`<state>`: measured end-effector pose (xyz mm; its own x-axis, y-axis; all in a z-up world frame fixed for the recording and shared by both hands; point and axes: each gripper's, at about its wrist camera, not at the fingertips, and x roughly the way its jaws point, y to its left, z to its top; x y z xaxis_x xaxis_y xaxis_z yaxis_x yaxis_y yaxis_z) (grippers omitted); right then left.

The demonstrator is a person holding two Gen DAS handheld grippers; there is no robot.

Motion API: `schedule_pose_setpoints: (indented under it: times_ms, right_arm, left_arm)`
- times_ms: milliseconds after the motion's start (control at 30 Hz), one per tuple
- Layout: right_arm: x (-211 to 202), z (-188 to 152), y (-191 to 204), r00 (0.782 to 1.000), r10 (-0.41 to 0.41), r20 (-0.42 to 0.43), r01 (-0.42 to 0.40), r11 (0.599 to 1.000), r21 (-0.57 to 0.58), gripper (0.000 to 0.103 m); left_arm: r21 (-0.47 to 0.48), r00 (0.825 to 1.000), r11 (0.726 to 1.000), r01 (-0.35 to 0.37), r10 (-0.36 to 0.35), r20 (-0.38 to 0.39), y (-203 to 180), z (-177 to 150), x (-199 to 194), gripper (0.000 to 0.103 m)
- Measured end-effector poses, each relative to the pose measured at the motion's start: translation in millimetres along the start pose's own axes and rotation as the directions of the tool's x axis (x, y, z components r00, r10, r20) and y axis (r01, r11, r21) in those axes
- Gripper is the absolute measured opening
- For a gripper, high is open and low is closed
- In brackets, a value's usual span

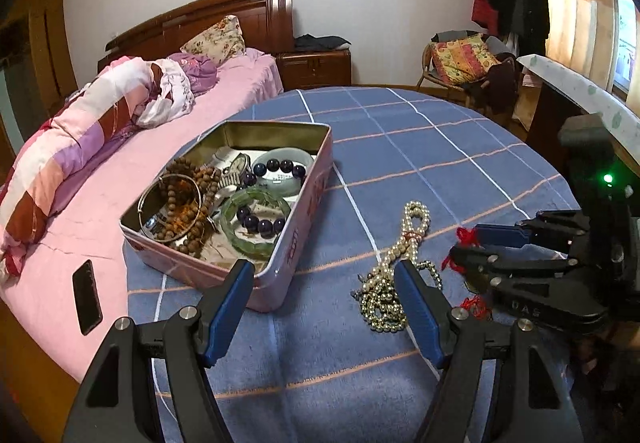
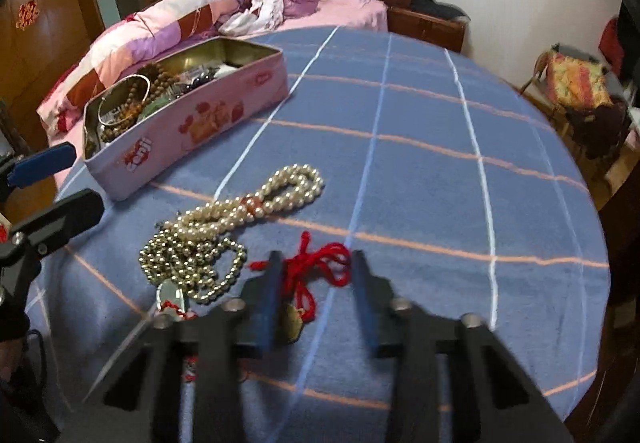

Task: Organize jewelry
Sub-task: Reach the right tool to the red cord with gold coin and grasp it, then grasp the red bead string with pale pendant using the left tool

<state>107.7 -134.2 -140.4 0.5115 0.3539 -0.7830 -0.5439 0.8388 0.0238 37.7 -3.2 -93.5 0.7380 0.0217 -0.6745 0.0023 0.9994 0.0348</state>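
The red cord (image 2: 320, 263) with its small brass-coloured pendant (image 2: 294, 319) is lying loose on the blue checked cloth (image 2: 440, 123), right between the fingers of the right gripper (image 2: 316, 263), which is standing partly open around the loops and, as far as these views show, is not yet pinching anything. It is likely going to handle as light, limp and floppy: the cord is bunching in soft loops, so a pinch across the thickest knot of loops looks safer than one on a single strand, and the pendant will probably be dangling and swinging once lifted. Just beside it, to the left, a pearl necklace (image 2: 256, 199) is lying doubled and tied at its middle, running into a heap of smaller gold-coloured beads (image 2: 192, 263); these look heavier, smooth and slippery, and would be sagging from any single hold. The left gripper (image 1: 324, 271) is hovering wide open and empty over the cloth, its right finger (image 1: 416, 303) overlapping the bead heap in its own view, though whether it is touching I cannot tell. The pink tin (image 1: 280, 255) is sitting near the far left edge, already crowded with wooden beads (image 1: 188, 203), a green bangle (image 1: 256, 223), dark bead bracelets and a watch. The bead heap is lying close enough to the cord to be snagging it. A phone (image 1: 86, 297) is resting on the pink bed, well apart.
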Motion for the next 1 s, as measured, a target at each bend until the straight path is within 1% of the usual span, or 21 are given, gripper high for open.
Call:
schedule_pose_setpoints:
  times_ms: [33,67,133,233,367,467,567,667,767,867,900,933,1000]
  right_arm:
    - [-1,-1,1,1.0,0.002,0.001,-0.002,1.0,-0.005,0.022]
    - [-3,-3,1,1.0,0.003,0.002,-0.003,1.0,-0.005,0.011]
    - [-8,-8,-3,1.0,0.007,0.013,-0.007,1.0,0.01,0.01]
    - [-20,-19,-11,0.999,-0.019,0.034,0.018,1.0,0.019,0.01]
    - [-38,-34,-26,0.998,-0.05,0.046,0.048,0.997,0.052,0.01]
    - [-45,-43,-33,0.997,-0.06,0.047,0.056,0.995,0.077,0.01]
    - [-47,-50,-32,0.997,-0.064,0.045,0.06,0.995,0.083,0.01]
    - [-49,-53,-25,0.996,-0.078,0.051,0.074,0.995,0.065,0.01]
    - [-53,-54,-22,0.994,-0.092,0.058,0.089,0.995,0.054,0.01]
    - [-54,-55,-23,0.993,-0.101,0.061,0.098,0.994,0.053,0.01]
    - [-54,-56,-23,0.993,-0.103,0.062,0.099,0.994,0.055,0.01]
    - [-54,-56,-23,0.993,-0.105,0.061,0.101,0.993,0.055,0.01]
    - [-56,-58,-23,0.992,-0.106,0.062,0.102,0.993,0.055,0.01]
  left_arm:
    - [-0.003,1.0,1.0,0.0,0.0,-0.001,0,0,0,0.073]
    - [-0.007,1.0,1.0,0.001,-0.001,-0.002,1,0,0,0.073]
    - [-0.012,1.0,1.0,0.004,-0.004,-0.002,2,0,-1,0.073]
    - [-0.006,1.0,1.0,0.011,-0.011,0.001,-2,-1,-4,0.073]
    - [0.013,0.999,0.999,0.049,-0.048,-0.011,-14,-4,-4,0.073]
    - [0.052,0.997,0.996,0.076,-0.075,-0.028,-29,-9,-3,0.073]
    - [0.099,0.995,0.991,0.093,-0.088,-0.05,-46,-13,-1,0.073]
    - [0.13,0.993,0.986,0.108,-0.102,-0.052,-54,-14,-2,0.073]
    - [0.155,0.988,0.977,0.147,-0.139,-0.064,-61,-14,-2,0.073]
    - [0.177,0.981,0.967,0.181,-0.165,-0.1,-69,-18,5,0.073]
    - [0.179,0.979,0.966,0.189,-0.17,-0.114,-71,-19,7,0.072]
    - [0.179,0.975,0.963,0.201,-0.178,-0.136,-73,-20,12,0.069]
    - [0.175,0.967,0.96,0.221,-0.192,-0.166,-75,-22,17,0.048]
